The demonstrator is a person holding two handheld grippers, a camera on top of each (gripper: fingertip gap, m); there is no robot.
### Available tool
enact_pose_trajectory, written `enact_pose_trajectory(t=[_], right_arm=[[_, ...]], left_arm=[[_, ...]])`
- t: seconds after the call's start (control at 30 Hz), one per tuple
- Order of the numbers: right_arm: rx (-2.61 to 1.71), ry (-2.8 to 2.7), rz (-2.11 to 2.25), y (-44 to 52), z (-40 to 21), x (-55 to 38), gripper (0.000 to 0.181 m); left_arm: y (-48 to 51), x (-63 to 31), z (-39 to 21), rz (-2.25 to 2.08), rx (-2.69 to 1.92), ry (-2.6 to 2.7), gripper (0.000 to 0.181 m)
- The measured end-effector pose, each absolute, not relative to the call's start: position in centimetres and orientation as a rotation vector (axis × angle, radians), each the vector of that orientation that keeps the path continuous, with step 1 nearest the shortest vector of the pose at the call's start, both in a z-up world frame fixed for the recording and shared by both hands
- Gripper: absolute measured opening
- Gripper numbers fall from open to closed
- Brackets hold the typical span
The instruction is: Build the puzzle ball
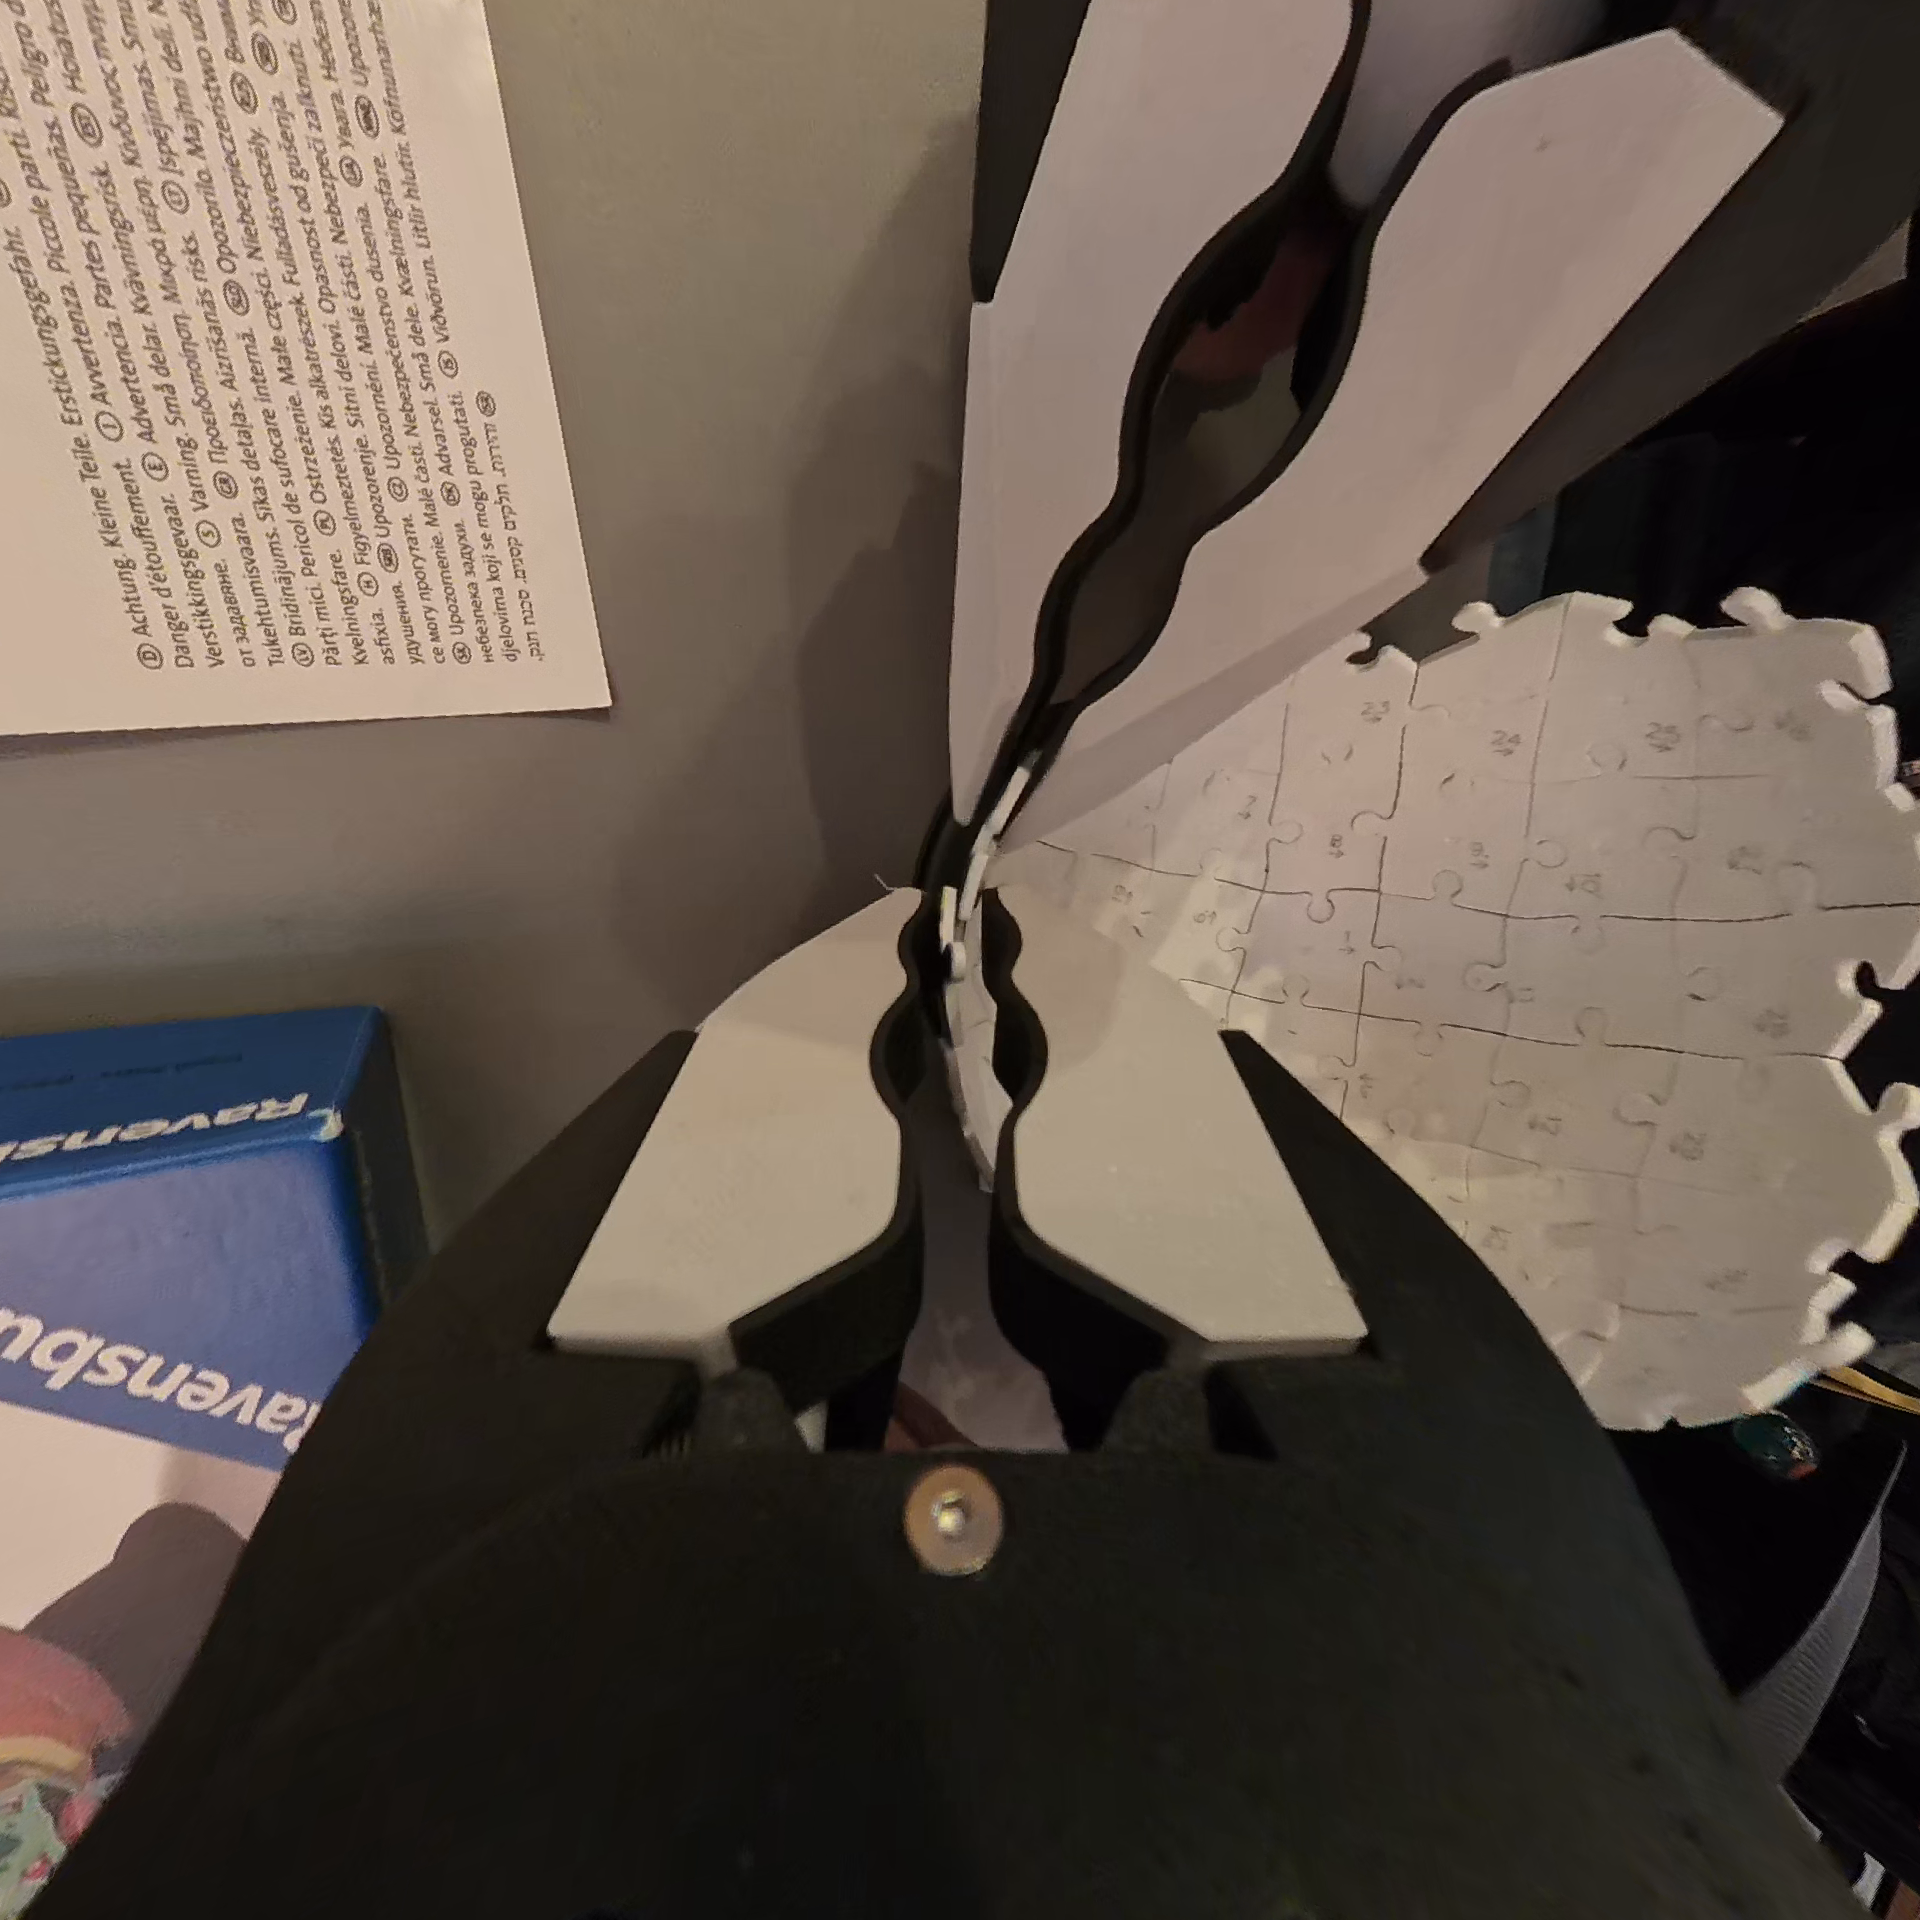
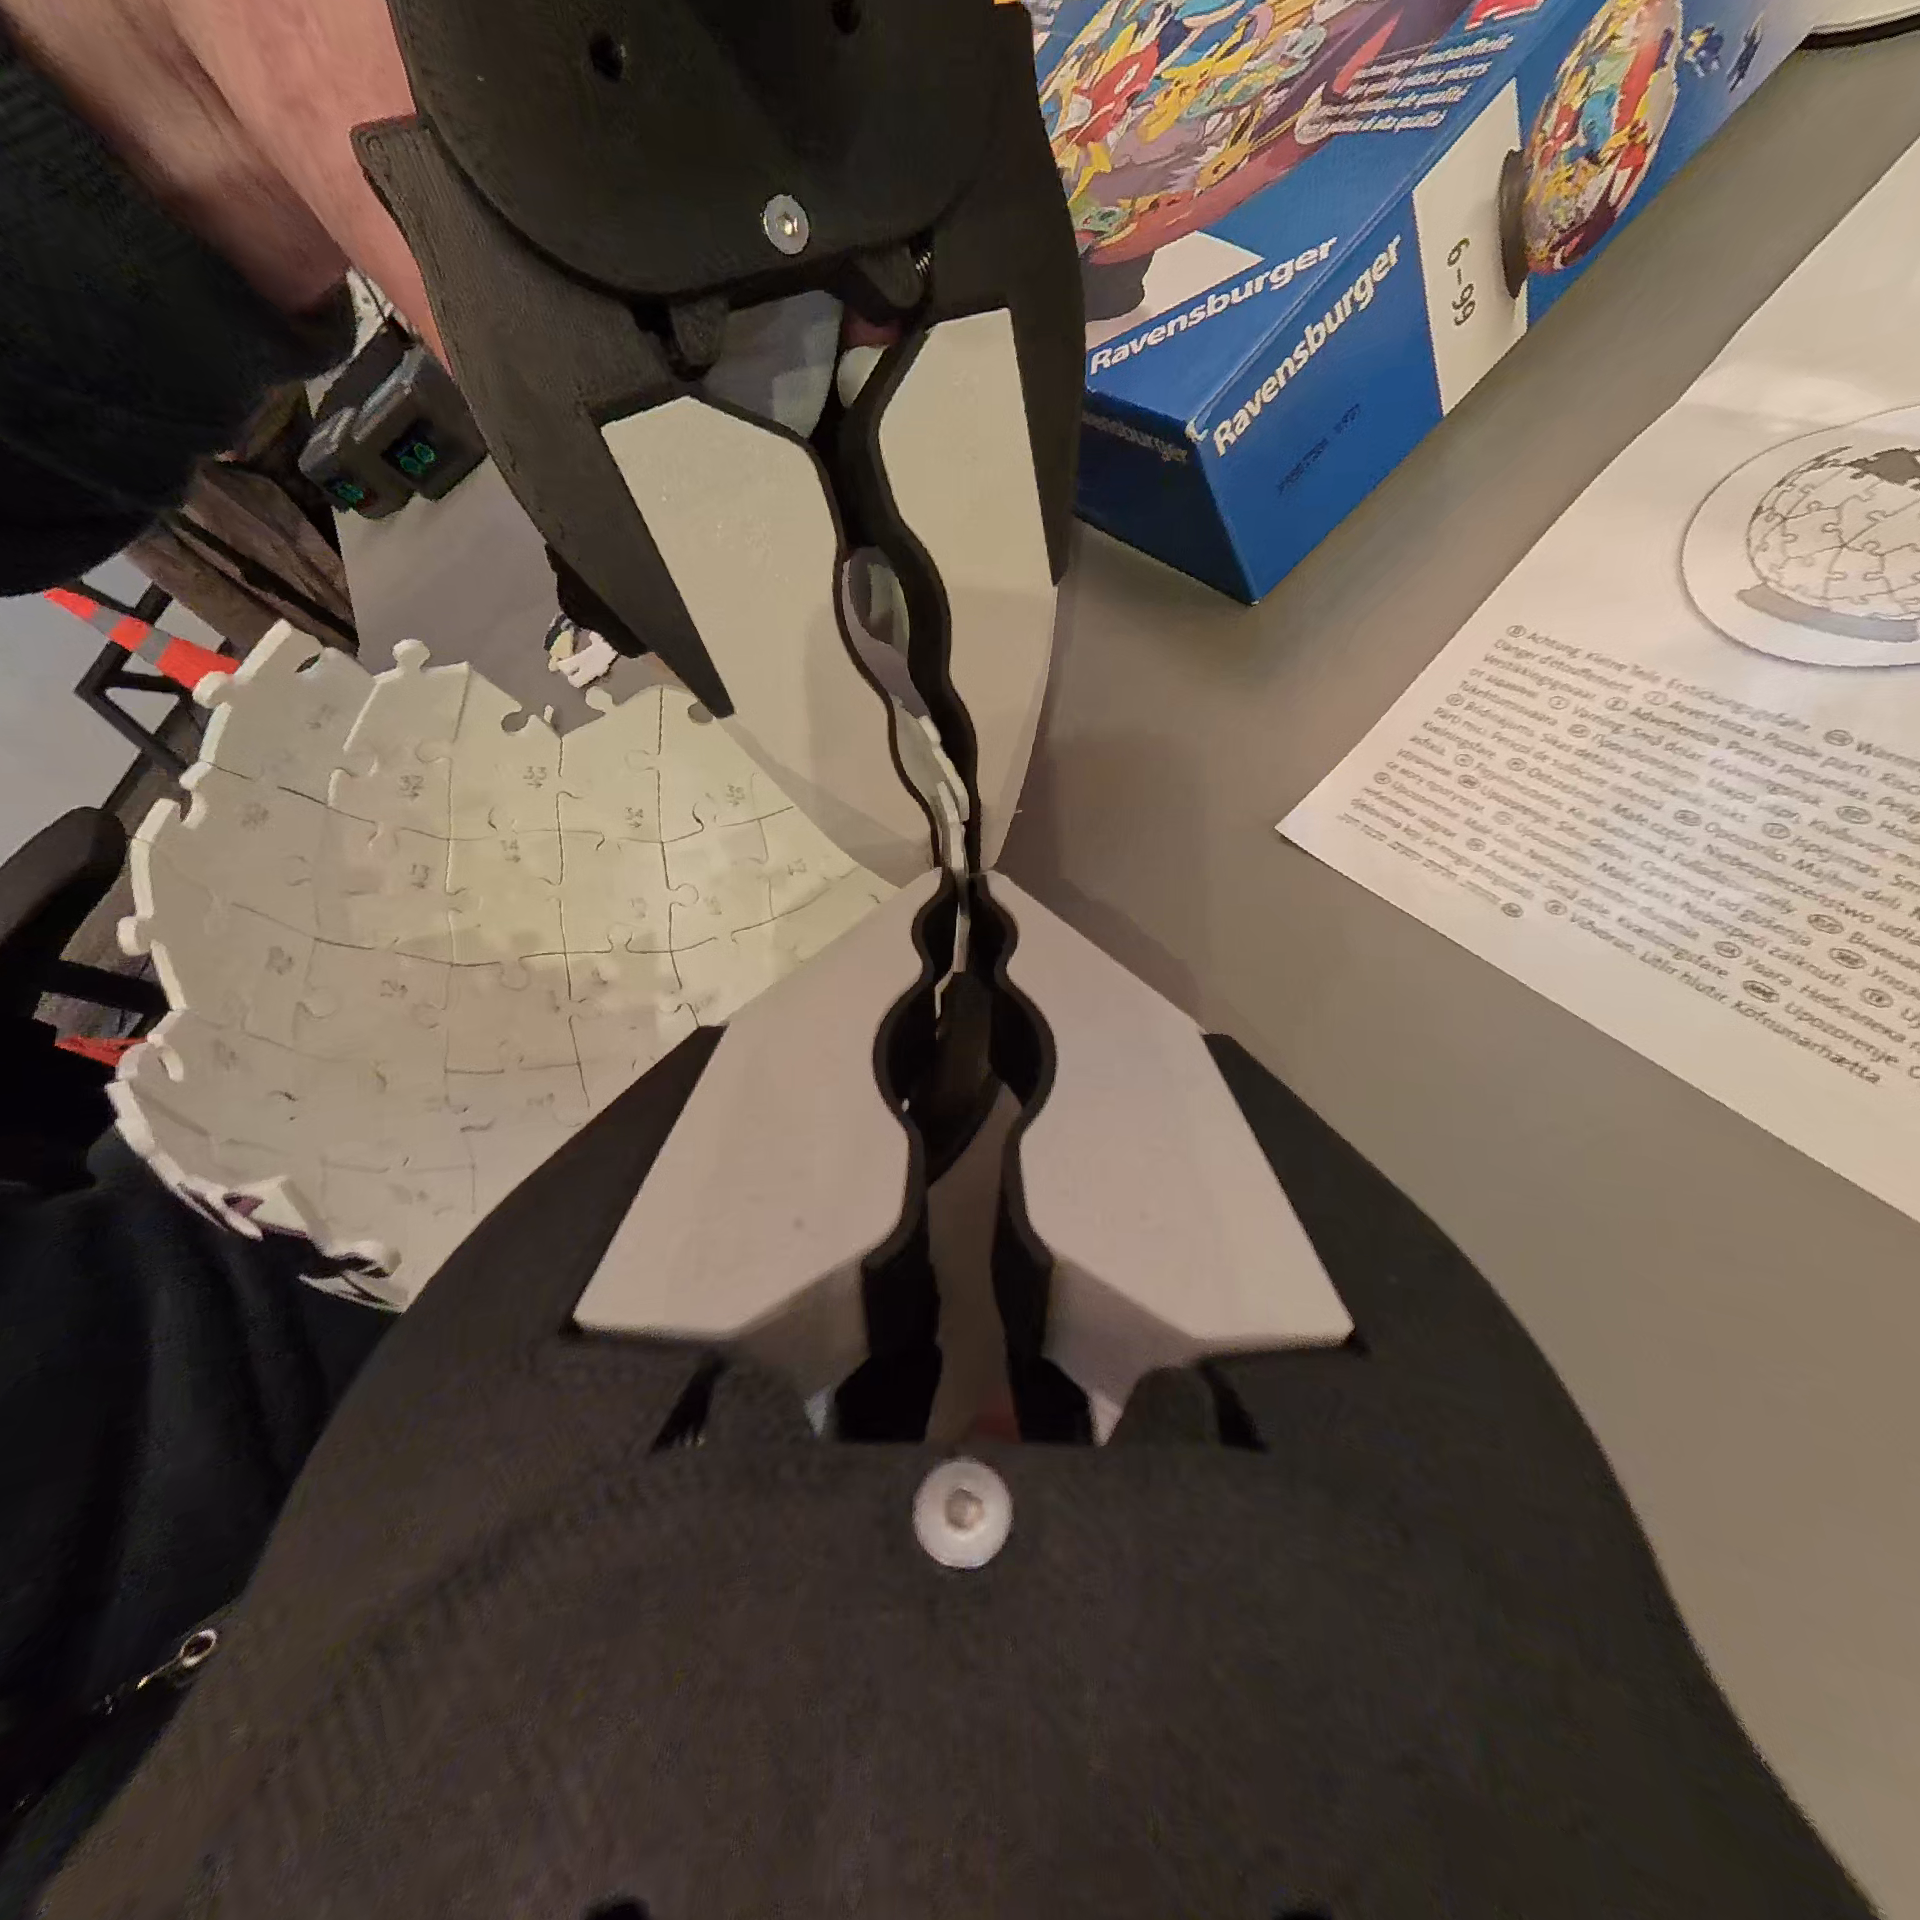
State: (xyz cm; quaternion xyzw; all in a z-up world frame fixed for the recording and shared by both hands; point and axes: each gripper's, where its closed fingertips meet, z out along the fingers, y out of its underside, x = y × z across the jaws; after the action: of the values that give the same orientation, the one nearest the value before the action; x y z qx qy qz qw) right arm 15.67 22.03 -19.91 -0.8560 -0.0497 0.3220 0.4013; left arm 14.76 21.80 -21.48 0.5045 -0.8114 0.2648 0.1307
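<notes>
Claws are meeting tip to tip over the grey worktop (image 2: 1195, 935), both clenched on the rim of the shell (image 1: 1538, 997), a half-built white bowl of joined puzzle pieces with its inner side showing. In the left wrist view, the left claw (image 1: 956, 935) is pinching the jagged edge at its tips, and the shell is spreading out to that claw's right, lifted off the worktop. The right claw (image 1: 1013, 774) is reaching in from above, gripping the same edge just beyond the left one's tips. In the right wrist view, the right claw (image 2: 961, 914) is holding the rim with the shell (image 2: 436, 914) opening to its left, while the left claw (image 2: 951, 805) is coming down from the top, a hand (image 2: 208, 156) behind it. Box (image 2: 1299, 312), blue, is lying beyond the claws to the right, and a printed sheet (image 2: 1662, 831) is lying flat on the worktop at the right claw's right.
</notes>
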Motion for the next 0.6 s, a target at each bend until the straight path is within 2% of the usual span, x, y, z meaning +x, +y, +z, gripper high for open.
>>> enact_pose_trajectory(t=[0.6], right_arm=[[-2.123,-0.075,0.788,22.03,-19.85,16.09,0.000]], left_arm=[[21.84,14.87,-21.52,0.795,1.484,-2.345,0.007]])
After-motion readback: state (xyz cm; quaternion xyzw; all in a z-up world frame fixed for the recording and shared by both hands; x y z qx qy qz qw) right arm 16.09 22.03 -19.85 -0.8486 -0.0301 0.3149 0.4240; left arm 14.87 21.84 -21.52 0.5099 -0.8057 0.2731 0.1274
